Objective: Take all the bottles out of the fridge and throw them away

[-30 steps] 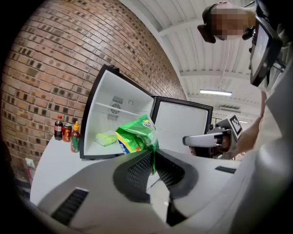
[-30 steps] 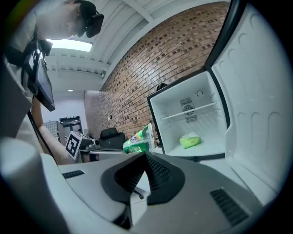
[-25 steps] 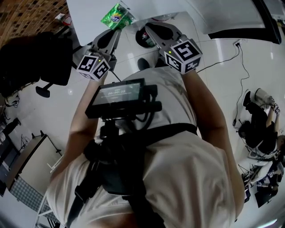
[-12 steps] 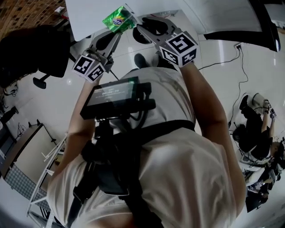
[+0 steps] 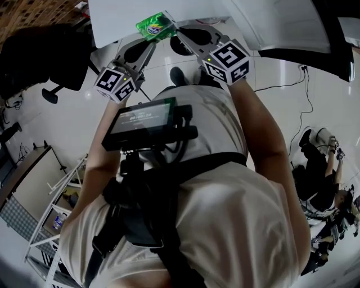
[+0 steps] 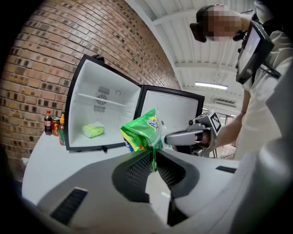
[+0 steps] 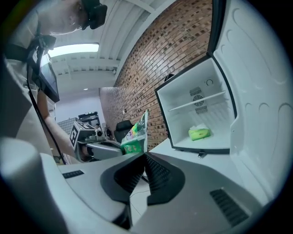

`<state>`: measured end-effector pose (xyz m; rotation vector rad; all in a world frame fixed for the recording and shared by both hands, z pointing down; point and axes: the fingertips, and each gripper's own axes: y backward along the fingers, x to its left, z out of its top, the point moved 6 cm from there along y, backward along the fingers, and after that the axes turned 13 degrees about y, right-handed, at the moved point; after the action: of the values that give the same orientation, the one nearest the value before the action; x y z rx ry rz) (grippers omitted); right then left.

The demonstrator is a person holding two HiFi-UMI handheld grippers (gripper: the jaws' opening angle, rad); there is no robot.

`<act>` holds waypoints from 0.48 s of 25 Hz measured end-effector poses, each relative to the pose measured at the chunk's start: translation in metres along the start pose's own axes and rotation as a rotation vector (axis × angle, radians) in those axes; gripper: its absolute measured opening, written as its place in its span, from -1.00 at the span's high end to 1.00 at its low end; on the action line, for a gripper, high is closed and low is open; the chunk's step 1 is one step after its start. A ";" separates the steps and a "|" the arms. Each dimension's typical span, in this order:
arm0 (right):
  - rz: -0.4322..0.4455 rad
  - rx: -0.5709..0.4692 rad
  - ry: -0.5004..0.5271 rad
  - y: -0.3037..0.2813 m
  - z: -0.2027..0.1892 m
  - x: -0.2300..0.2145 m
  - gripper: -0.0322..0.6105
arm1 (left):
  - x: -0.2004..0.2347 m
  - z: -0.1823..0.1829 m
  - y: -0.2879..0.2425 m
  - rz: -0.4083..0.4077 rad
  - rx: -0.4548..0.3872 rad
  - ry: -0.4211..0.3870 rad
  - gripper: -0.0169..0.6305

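Left gripper (image 6: 154, 163), jaws opening, and right gripper (image 7: 144, 157) pinch packet (image 6: 139, 132); only left gripper view shows bottles (image 6: 47, 122).

White short-sleeved T-shirt (image 5: 225, 219), black chest harness (image 5: 140, 219) with broad straps crossing the torso, black bracket (image 5: 134, 163) rising from the harness, dark flat screen (image 5: 147, 119) with faint lit text mounted on top, black headset (image 7: 94, 11) on the head

One fridge (image 6: 105, 98), one green snack bag (image 6: 141, 130), one yellow-green pack (image 6: 93, 131), three drink containers (image 6: 55, 125), two grippers (image 5: 149, 39) (image 5: 179, 34).
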<state>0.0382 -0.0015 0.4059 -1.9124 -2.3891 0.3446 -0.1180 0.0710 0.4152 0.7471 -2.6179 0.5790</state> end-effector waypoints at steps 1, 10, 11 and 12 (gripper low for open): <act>-0.002 0.005 -0.016 -0.001 -0.003 -0.002 0.89 | 0.002 -0.002 0.002 0.028 -0.001 0.006 0.81; 0.013 0.157 -0.064 -0.011 -0.056 -0.016 0.89 | 0.017 -0.014 0.025 0.193 -0.016 0.087 0.81; 0.017 0.182 -0.064 -0.013 -0.065 -0.017 0.89 | 0.017 -0.016 0.026 0.203 -0.017 0.095 0.81; 0.022 0.205 -0.063 -0.015 -0.074 -0.018 0.89 | 0.018 -0.018 0.026 0.213 -0.015 0.102 0.81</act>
<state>0.0417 -0.0118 0.4825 -1.8639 -2.2691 0.6334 -0.1432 0.0926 0.4311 0.4246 -2.6203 0.6371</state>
